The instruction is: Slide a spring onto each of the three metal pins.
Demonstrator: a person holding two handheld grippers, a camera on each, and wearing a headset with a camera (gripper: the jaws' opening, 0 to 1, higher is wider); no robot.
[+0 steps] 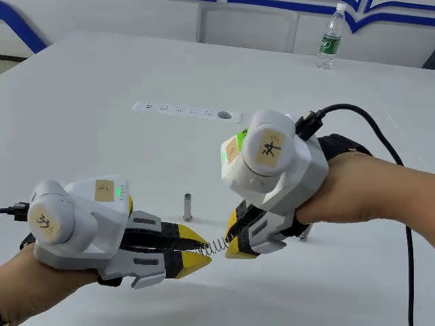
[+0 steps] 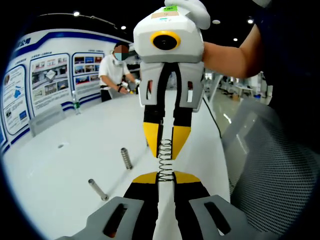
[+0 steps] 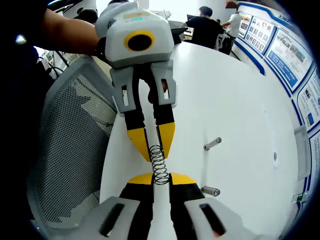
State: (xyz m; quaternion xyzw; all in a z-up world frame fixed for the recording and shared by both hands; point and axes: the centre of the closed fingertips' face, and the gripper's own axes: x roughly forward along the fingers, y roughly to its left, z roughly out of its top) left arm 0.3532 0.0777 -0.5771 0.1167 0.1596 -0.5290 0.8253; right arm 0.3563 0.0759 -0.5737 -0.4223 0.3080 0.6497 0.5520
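Nearest to the camera in the head view, the left gripper is held low at the left, and the right gripper is held just beside it, tip against tip. A short coil spring is stretched between the two pairs of yellow tips, slightly above the white table. In the left gripper view the lower end of the spring is pinched between this gripper's own jaws, which are closed on it. The upper end is seen between the jaws of the right gripper, which are pressed on it from both sides. The same is seen in the right gripper view from the other side. Whether a pin is inside this spring cannot be told.

A little behind the tips, a bare metal pin is standing upright on the table, apart from both grippers. A second pin with a spring already on it is seen in the left gripper view, near the bare one. In the head view it is mostly hidden behind the right gripper.

A black cable is led from the top of the right gripper over the person's wrist. Beside the table, a grey mesh chair is seen in the right gripper view.

Farther on the table, a white power strip is lying flat, and at the far edge a clear water bottle with a green label is standing upright.
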